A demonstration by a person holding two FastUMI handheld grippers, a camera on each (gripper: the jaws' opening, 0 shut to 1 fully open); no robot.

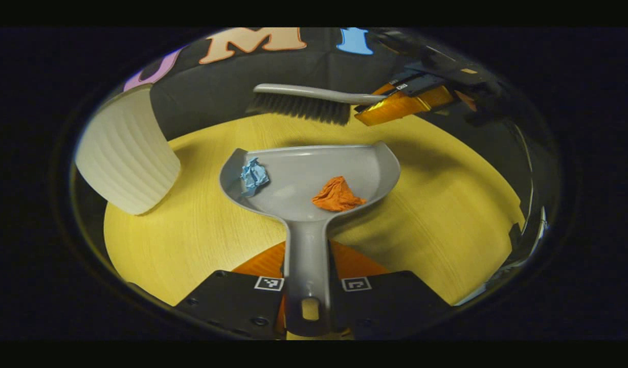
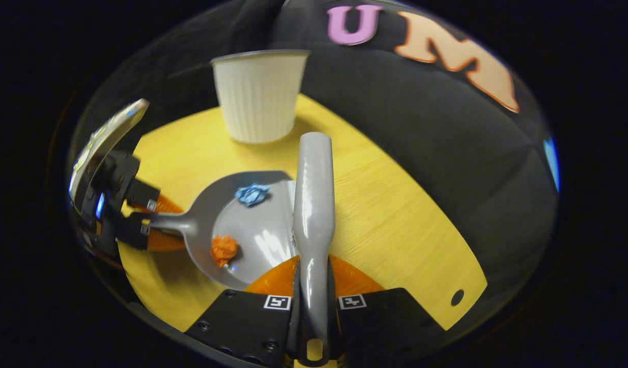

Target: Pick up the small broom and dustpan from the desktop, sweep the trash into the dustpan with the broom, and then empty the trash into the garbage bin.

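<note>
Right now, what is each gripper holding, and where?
Left gripper clamps the dustpan by its handle; right gripper clamps the broom by its handle.

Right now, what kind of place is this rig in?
Likely a staged recording booth, not a home: a black cloth wall behind a lone round yellow wood-grain table, with only a ribbed white bin on it.

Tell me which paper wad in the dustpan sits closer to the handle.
The orange paper wad, near the handle end of the dustpan. The blue paper wad lies farther forward, against the side wall.
</note>
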